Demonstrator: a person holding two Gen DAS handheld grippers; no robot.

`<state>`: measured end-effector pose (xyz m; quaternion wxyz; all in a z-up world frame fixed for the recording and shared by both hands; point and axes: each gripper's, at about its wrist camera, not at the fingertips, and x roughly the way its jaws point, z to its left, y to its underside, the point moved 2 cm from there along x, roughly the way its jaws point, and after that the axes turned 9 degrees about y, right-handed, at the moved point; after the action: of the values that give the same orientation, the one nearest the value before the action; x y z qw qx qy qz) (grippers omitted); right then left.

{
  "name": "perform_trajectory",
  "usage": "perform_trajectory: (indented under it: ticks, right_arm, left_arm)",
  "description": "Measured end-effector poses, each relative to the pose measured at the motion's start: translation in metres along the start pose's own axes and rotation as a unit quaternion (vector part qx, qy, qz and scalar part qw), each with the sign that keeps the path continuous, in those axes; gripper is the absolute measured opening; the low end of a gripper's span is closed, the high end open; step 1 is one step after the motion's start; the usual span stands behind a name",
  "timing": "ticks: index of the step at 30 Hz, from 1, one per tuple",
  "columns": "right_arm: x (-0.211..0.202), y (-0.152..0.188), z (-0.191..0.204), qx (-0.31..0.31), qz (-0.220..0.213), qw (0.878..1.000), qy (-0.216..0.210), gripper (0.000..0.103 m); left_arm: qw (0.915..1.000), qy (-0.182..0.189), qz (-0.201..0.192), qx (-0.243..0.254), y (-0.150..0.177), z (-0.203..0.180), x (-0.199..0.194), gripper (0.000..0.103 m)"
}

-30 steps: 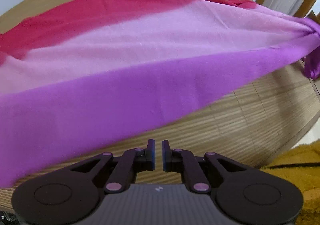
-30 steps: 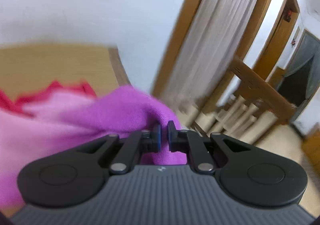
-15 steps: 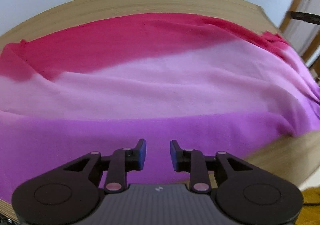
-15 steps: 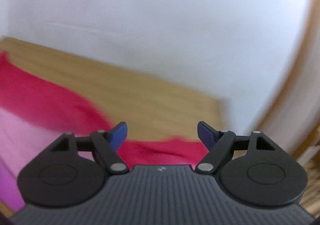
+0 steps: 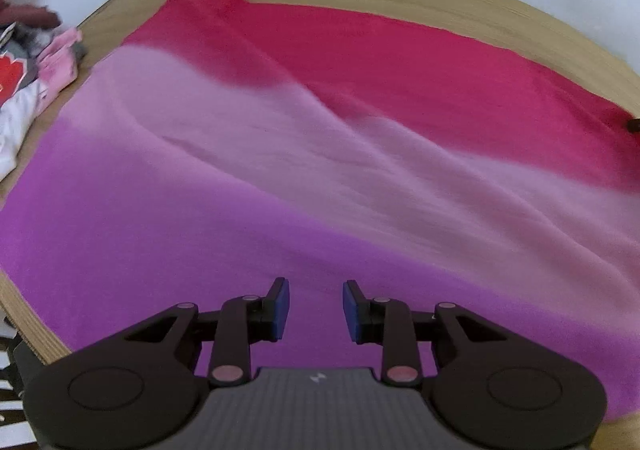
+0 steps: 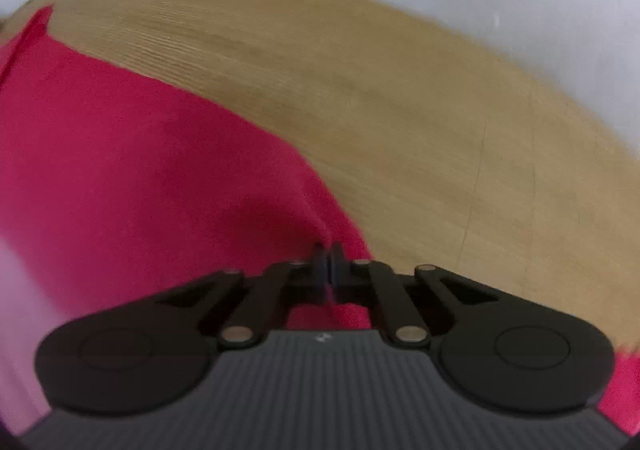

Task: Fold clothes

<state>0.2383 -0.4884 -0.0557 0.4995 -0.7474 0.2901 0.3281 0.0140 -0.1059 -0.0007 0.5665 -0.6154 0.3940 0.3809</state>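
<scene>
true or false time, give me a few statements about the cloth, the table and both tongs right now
1. The left tongs stand open over the purple band of the cloth. True.
2. The right tongs are wide open above bare wood. False: they are shut, pinching a ridge of the cloth's red part near its edge.
3. The cloth has three colour bands: red, pale pink, purple. True.
4. The cloth is folded into a small square. False: it lies spread across the wooden table.
5. Other clothes lie at the table's left edge. True.
</scene>
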Motion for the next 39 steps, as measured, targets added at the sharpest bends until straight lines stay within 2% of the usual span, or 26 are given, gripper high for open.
perform_trajectory:
  ticks: [4, 7, 10, 15, 19, 21, 23, 25, 27, 30, 32, 34, 36, 38, 39]
  right_arm:
    - [0.007, -0.019, -0.026, 0.01, -0.016, 0.997, 0.077, 0.004]
    - [0.019, -0.027, -0.058, 0.032, -0.006, 0.989, 0.142, 0.004]
    - [0.033, -0.029, -0.073, 0.038, 0.009, 0.988, 0.149, 0.004]
    - [0.058, -0.033, -0.074, 0.025, 0.027, 0.985, 0.167, 0.007]
    - [0.027, -0.027, -0.064, 0.067, -0.026, 0.971, 0.229, 0.03]
    - [-0.002, -0.019, -0.054, 0.075, -0.056, 0.963, 0.253, 0.034]
    - [-0.036, -0.004, -0.038, 0.055, -0.083, 0.964, 0.246, 0.045]
    - [-0.073, 0.019, -0.02, 0.007, -0.107, 0.975, 0.196, 0.055]
    - [-0.091, 0.039, 0.004, -0.058, -0.127, 0.98, 0.142, 0.057]
    - [-0.091, 0.048, 0.024, -0.124, -0.135, 0.977, 0.105, 0.057]
    - [-0.078, 0.038, 0.023, -0.138, -0.124, 0.979, 0.089, 0.057]
    - [-0.059, 0.023, 0.01, -0.096, -0.104, 0.987, 0.082, 0.057]
    - [-0.039, 0.007, -0.008, -0.028, -0.067, 0.995, 0.074, 0.057]
    - [-0.019, -0.005, -0.024, 0.036, -0.033, 0.996, 0.073, 0.057]
    - [-0.012, -0.008, -0.029, 0.053, -0.024, 0.995, 0.085, 0.057]
  left_arm:
    - [0.9999, -0.001, 0.008, -0.012, -0.004, 0.002, 0.013, 0.032]
    - [0.9997, 0.008, 0.02, -0.012, -0.003, -0.005, 0.023, 0.032]
    - [0.9994, 0.016, 0.031, -0.005, -0.001, -0.013, 0.031, 0.032]
    - [0.9993, 0.023, 0.03, 0.008, 0.002, -0.01, 0.029, 0.033]
    - [0.9996, 0.019, 0.022, -0.001, 0.005, -0.005, 0.02, 0.033]
    - [0.9997, 0.017, 0.016, -0.012, 0.01, -0.004, 0.014, 0.034]
    - [0.9996, 0.021, 0.007, -0.017, 0.018, -0.004, 0.005, 0.034]
    - [0.9996, 0.025, -0.004, -0.011, 0.026, -0.007, 0.001, 0.036]
    - [0.9997, 0.022, -0.008, -0.003, 0.031, -0.011, 0.0, 0.037]
    - [0.9994, 0.024, -0.015, 0.022, 0.024, -0.021, -0.002, 0.036]
    - [0.9958, 0.018, -0.037, 0.082, -0.001, -0.032, -0.001, 0.037]
    - [0.9894, 0.009, -0.057, 0.133, -0.04, -0.036, 0.006, 0.039]
    - [0.9853, 0.004, -0.067, 0.157, -0.09, -0.031, 0.025, 0.039]
    - [0.9821, 0.006, -0.074, 0.173, -0.14, -0.026, 0.047, 0.041]
    - [0.9807, 0.022, -0.071, 0.181, -0.164, -0.027, 0.06, 0.041]
